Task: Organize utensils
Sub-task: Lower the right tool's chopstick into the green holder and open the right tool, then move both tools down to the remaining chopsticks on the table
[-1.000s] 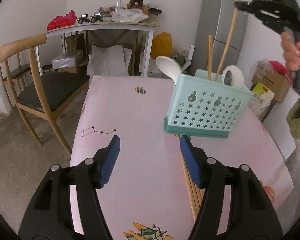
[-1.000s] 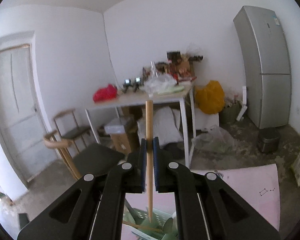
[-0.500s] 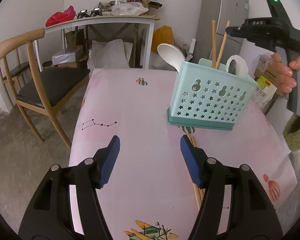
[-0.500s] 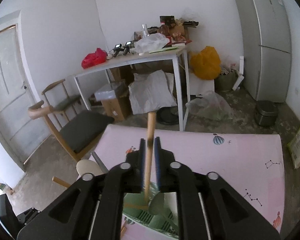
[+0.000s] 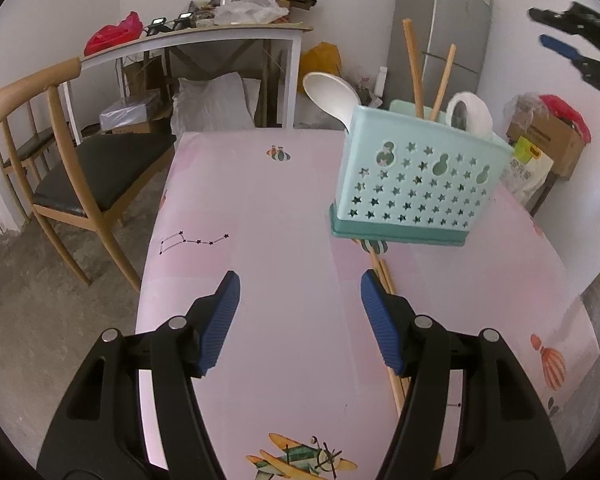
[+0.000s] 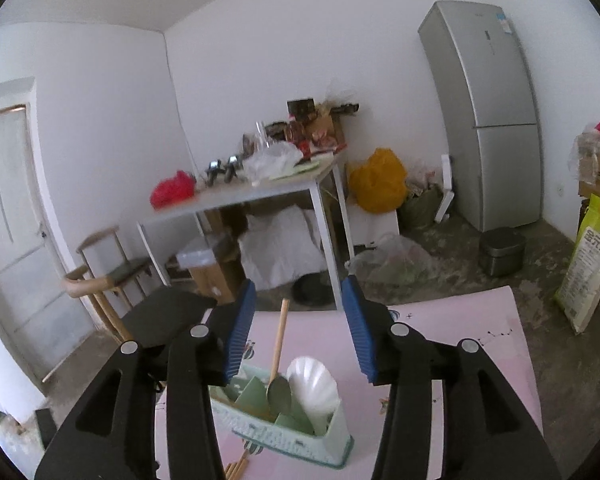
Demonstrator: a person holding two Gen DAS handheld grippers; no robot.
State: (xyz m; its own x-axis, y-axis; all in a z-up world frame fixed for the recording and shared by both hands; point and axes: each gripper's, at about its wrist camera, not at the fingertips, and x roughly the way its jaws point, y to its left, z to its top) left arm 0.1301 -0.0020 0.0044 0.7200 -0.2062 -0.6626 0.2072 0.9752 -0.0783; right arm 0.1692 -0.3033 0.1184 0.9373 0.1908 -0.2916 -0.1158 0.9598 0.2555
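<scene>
**Chopsticks on the table are lying closest to your left gripper**

Chopsticks [image 5: 384, 276] are lying flat on the pink tablecloth [image 5: 260, 200], just in front of the teal caddy [image 5: 416, 184] and running under your left gripper's right finger. Their long axis is pointing from the caddy's base toward you, roughly along the direction the left gripper [image 5: 300, 308] is facing. You are holding that gripper's jaws apart with nothing between them, hovering above the cloth just left of the bundle; it looks like the nearer hand for the next pick, needing a small shift to the right and a drop.

Your right gripper [image 6: 298, 320] is sitting high above the caddy [image 6: 284, 436], jaws opening, with nothing between the pads. In its view one wooden chopstick [image 6: 279, 344] is standing in the caddy below the gap, free of the fingers. From the left wrist view two upright chopsticks [image 5: 413, 68] are leaning in a rear compartment, beside a white spoon [image 5: 334, 94] and another white utensil [image 5: 470, 114] whose kind I cannot tell. A metal spoon [image 6: 279, 394] is also showing in the caddy.

As for writing, a yellow-green sack [image 6: 590, 264] on the floor is carrying large printed characters, too distorted to read reliably. The fridge [image 6: 488, 112] is bearing a small sticker, also unreadable.
</scene>
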